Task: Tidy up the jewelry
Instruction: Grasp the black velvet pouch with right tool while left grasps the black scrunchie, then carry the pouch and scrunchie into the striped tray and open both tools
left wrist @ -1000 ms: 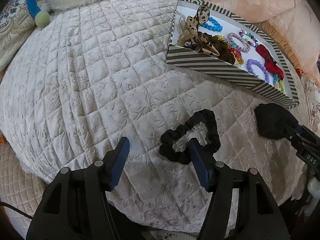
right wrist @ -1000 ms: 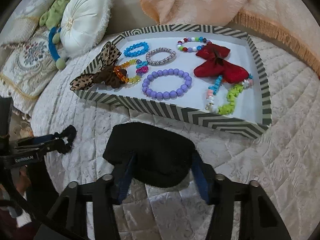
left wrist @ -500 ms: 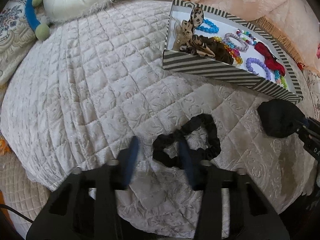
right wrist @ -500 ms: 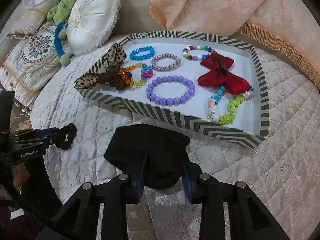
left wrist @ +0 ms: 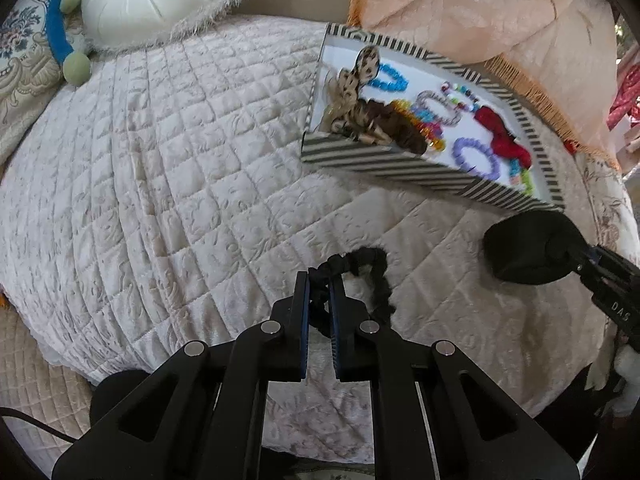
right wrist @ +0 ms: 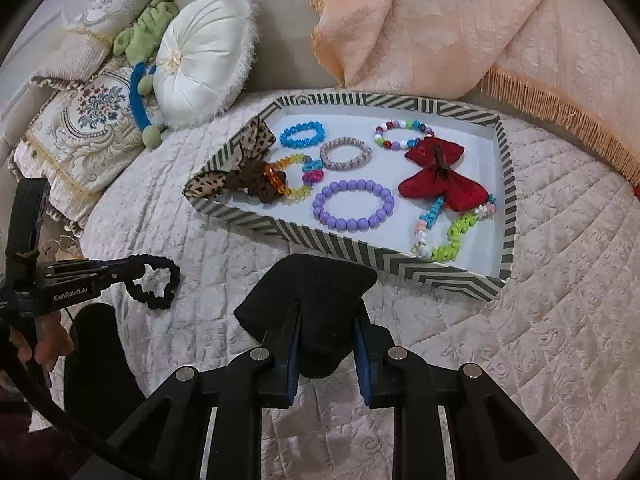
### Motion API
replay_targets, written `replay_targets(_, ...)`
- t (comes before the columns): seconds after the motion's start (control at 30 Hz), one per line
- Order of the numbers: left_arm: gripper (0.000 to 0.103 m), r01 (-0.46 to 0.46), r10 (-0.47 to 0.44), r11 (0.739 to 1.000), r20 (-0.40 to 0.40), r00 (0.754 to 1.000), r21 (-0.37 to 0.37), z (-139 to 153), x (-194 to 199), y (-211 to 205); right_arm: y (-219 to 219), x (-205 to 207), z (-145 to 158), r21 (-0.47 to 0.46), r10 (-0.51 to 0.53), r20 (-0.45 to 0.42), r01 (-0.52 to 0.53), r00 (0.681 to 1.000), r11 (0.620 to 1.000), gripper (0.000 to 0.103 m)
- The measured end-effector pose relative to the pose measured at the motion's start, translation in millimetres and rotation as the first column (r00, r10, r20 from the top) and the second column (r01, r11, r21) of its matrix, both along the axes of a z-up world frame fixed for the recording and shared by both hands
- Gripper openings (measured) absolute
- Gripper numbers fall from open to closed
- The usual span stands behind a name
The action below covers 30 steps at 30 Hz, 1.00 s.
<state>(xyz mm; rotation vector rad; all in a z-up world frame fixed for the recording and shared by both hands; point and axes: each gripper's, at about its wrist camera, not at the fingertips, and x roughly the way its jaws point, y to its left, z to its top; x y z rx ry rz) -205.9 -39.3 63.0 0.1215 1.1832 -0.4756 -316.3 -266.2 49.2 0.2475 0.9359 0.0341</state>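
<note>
Two grippers each hold a black item above the quilted bedspread [left wrist: 160,168]. Nearest in the left wrist view, the left gripper [left wrist: 319,284] has its jaws drawn narrow and pinches one side of the black scrunchie [left wrist: 372,276]. The rest of the loop hangs out to the right of the fingers. In the right wrist view the same gripper comes in from the left edge, and the scrunchie loop lies on or just above the bedspread; I cannot tell which.

Nearest in the right wrist view, the right gripper [right wrist: 325,316] is closed on a black soft piece [right wrist: 308,296], maybe a velvet bow or pouch. This piece bulges out in front of the fingers and is just before the near wall of the striped tray [right wrist: 360,248].

Inside the tray, on its pale floor, are a purple bead bracelet [right wrist: 353,205], a green and blue bead string [right wrist: 452,232], a red bow [right wrist: 440,176], a leopard-print bow [right wrist: 240,172] at the left corner, a multicoloured bracelet [right wrist: 296,176], a grey bracelet [right wrist: 345,153], a blue bracelet [right wrist: 302,134] and a mixed bead bracelet [right wrist: 404,134].

Beyond the tray are a white round cushion [right wrist: 200,68], an embroidered pillow [right wrist: 88,120] at the left, and a peach fringed cloth [right wrist: 440,28].
</note>
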Motion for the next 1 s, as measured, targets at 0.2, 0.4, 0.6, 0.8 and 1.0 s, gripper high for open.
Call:
replay_targets(0.2, 0.008, 0.024, -0.023, 0.999, 0.022, 0.999, -0.029, 19, -2, -8, -2, -7, 13, 0.006, -0.002, 0.029, 0.002, 1.000, 1.000, 0.021)
replay_targets(0.4, 0.008, 0.052, -0.049, 0.998, 0.061, 0.997, -0.042, 40, 1, -27, -12, -12, 28, 0.011, -0.016, 0.054, 0.016, 0.998, 1.000, 0.021)
replay_targets(0.6, 0.008, 0.081, -0.076, 0.996, 0.117, 0.990, -0.036, 58, 4, -49, -29, -13, 40, 0.016, -0.055, 0.080, 0.054, 0.995, 0.998, 0.021)
replay_targets(0.8, 0.008, 0.098, -0.093, 0.995, 0.159, 0.983, -0.022, 68, 12, -72, -44, -8, 48, 0.027, -0.093, 0.097, 0.090, 0.991, 0.996, 0.021)
replay_targets(1.0, 0.008, 0.112, -0.110, 0.994, 0.183, 0.977, -0.002, 74, 25, -94, -59, 0, 48, 0.033, -0.115, 0.095, 0.112, 0.989, 0.993, 0.021)
